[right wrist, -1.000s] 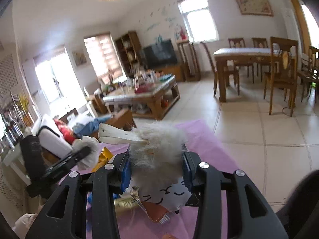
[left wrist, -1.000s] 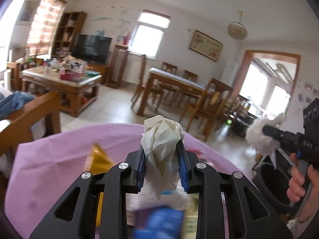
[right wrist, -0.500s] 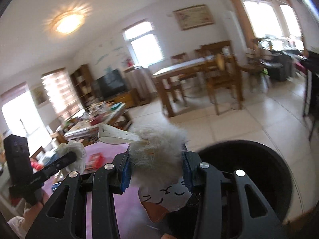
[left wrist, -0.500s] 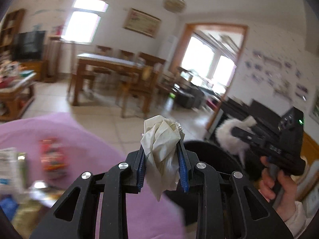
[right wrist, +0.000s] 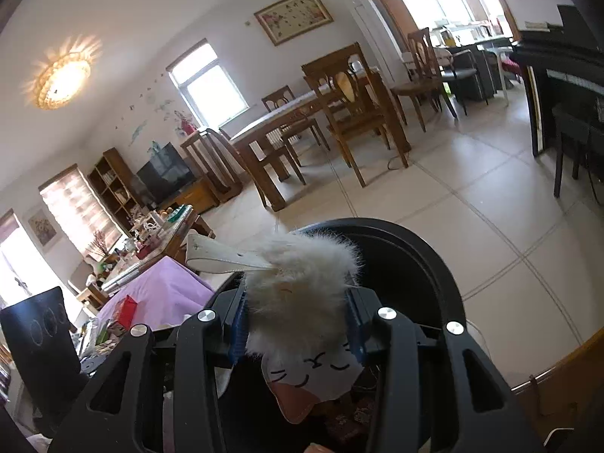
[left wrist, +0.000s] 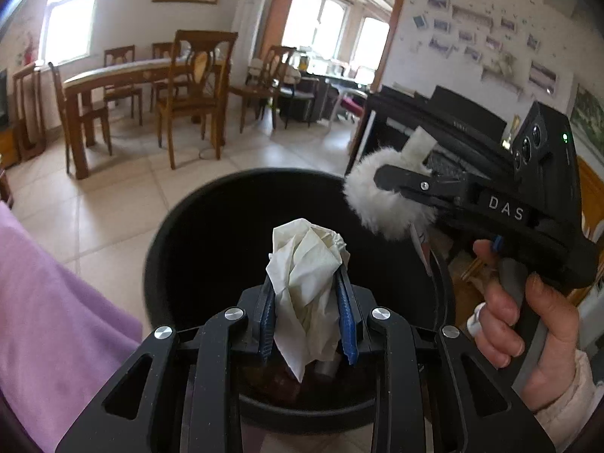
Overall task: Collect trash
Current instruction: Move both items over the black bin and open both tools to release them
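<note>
A tiled floor (left wrist: 124, 188) of pale square tiles fills the room, with a wooden dining table and chairs (left wrist: 151, 87) beyond. A purple cloth (left wrist: 49, 324), soft and smooth, covers the desk at the left edge of the left wrist view; in the right wrist view wrappers and litter (right wrist: 113, 324) lie on it.

A round black bin (left wrist: 181, 249) with smooth, matte walls stands on the floor just beside the cloth. Dark rubbish lies at its bottom, too dim to make out.

The left tongs (left wrist: 307, 324), black with ridged blue pads, are nearly closed, clamping a crumpled white tissue (left wrist: 305, 283). The tissue is creased and bunched, rising to a ragged peak above the pads, and hangs over the bin's open mouth.

The right tongs (right wrist: 296, 328) stand partly open, pinching a fluffy white slipper (right wrist: 298, 294) with long fuzzy pile. A flat pale sole sticks out to its left, and a cat face with closed eyes shows below. It too is over the bin. A hand (left wrist: 528, 324) grips the right tool's black pistol handle.
</note>
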Demonstrator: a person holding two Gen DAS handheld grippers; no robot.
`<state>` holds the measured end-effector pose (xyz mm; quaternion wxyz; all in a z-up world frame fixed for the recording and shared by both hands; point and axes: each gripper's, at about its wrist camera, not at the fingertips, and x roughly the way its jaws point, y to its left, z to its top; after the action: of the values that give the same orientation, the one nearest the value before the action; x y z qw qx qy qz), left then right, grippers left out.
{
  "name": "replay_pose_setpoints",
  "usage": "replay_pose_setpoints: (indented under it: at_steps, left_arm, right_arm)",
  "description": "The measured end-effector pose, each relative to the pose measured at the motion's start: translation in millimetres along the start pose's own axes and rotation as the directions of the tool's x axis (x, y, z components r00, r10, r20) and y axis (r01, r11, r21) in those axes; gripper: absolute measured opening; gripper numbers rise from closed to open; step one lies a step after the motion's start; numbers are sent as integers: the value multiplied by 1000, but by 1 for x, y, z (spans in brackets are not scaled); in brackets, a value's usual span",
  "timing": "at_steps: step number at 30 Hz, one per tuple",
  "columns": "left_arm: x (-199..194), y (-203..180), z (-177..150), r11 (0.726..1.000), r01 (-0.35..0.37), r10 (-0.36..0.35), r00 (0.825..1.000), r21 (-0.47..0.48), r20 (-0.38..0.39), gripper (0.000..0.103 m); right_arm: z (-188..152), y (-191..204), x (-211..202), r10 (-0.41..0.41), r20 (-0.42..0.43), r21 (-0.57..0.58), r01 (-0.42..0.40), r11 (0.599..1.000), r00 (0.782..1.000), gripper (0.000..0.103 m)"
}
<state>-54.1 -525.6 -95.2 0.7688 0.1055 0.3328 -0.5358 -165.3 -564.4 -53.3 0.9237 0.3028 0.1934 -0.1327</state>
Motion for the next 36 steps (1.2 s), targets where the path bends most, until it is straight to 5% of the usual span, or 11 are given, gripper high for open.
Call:
replay_pose_setpoints:
  at_steps: [11,13,14,15,20,26,36]
  left_arm:
    - [22,-12,-11,998,-25,28,998,58,-62,32]
    - [20,-15,-13,995,-53,58,996,80,-63,60]
    - [17,-17,-12,993,-71,76,996,89,-52,85]
    - [13,-19,-12,990,-97,101,995,104,-28,98]
    - [0,-30,-9,968,-155,156,988,197,6,98]
    - [-24,-43,-13,946,-196,192,980,257,40,98]
    - [-87,-20,-18,958,-229,212,971,170,112,98]
  right_arm:
    - [-11,-9,-3,20,-41,10,-19,1000,999,44]
    - [-10,-10,-3,28,-61,11,-27,1000,998,59]
    - [-10,-10,-3,39,-68,12,-38,999,997,75]
    - [-10,-10,-4,50,-70,11,-49,999,996,86]
    - [-10,-1,-15,75,-53,-29,-77,997,996,97]
    - [-4,5,-22,92,-42,-30,-93,995,995,98]
    - [-7,49,-20,87,-74,-86,-94,992,993,98]
